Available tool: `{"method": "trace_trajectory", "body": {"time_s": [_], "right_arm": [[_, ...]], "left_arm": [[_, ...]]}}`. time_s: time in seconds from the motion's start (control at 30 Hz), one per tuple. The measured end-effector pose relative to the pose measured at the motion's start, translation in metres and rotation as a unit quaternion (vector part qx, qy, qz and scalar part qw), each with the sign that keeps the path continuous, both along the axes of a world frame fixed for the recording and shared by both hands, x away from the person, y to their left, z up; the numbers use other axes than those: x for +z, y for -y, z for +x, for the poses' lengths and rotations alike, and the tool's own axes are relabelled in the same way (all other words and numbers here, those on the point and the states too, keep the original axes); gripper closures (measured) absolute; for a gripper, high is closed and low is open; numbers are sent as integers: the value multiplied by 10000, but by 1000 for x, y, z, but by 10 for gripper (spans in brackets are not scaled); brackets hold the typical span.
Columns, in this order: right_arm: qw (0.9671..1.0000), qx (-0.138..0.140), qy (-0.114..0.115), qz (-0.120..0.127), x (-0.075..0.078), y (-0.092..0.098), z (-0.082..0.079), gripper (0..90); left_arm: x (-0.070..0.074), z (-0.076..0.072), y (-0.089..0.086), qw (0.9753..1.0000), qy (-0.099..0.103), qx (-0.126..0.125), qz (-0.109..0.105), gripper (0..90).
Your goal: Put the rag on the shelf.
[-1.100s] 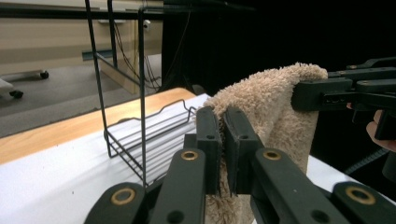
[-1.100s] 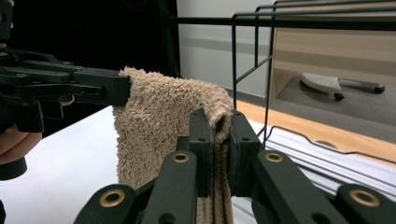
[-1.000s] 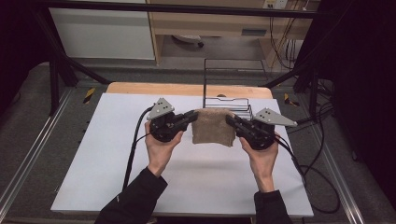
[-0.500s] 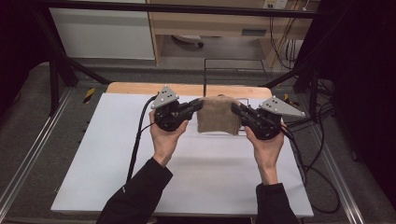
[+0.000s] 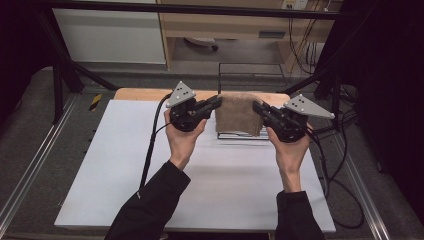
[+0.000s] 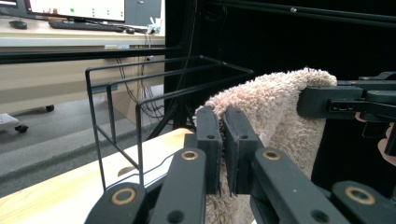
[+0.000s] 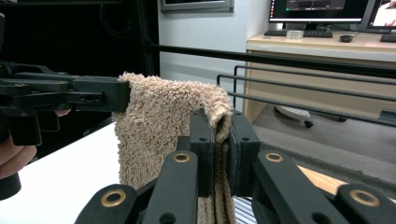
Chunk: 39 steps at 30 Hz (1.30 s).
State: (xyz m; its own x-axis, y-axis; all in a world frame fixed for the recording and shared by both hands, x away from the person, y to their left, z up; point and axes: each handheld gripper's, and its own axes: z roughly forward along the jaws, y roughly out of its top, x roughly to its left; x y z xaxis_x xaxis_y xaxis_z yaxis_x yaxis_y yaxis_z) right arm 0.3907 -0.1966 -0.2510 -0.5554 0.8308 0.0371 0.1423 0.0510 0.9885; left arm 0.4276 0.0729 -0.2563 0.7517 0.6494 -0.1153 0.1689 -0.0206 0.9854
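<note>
A folded tan towel hangs in the air between my two grippers, held by its top corners over the base of a black wire rack. My left gripper is shut on the towel's left top corner, and my right gripper is shut on the right one. In the left gripper view the jaws pinch the fluffy towel, with the rack just beyond. In the right gripper view the jaws clamp the folded edge of the towel.
The white table top ends in a wooden strip at the far edge, where the rack stands. Cables trail from both grippers. A desk with monitors lies beyond the table.
Both grippers have carried the towel up and away from the person, from over the table's middle to over the rack at the far edge. Their hold on it is unchanged.
</note>
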Motion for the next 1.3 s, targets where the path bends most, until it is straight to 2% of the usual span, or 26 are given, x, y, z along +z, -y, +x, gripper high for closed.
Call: {"method": "trace_trajectory", "body": {"time_s": [0.3, 0.77, 1.07, 1.3], "right_arm": [[9999, -126, 98, 37, 13, 7, 5, 829], [9993, -228, 282, 42, 35, 12, 12, 829], [9988, -281, 385, 137, 46, 15, 20, 829], [9983, -325, 467, 114, 61, 18, 26, 830]], "left_arm": [[15, 7, 10, 9999, 123, 3, -6, 853], [39, 16, 17, 9995, 320, 10, -21, 853], [52, 24, 21, 9993, 379, 41, -52, 853], [63, 32, 25, 9991, 420, 31, -94, 853]]}}
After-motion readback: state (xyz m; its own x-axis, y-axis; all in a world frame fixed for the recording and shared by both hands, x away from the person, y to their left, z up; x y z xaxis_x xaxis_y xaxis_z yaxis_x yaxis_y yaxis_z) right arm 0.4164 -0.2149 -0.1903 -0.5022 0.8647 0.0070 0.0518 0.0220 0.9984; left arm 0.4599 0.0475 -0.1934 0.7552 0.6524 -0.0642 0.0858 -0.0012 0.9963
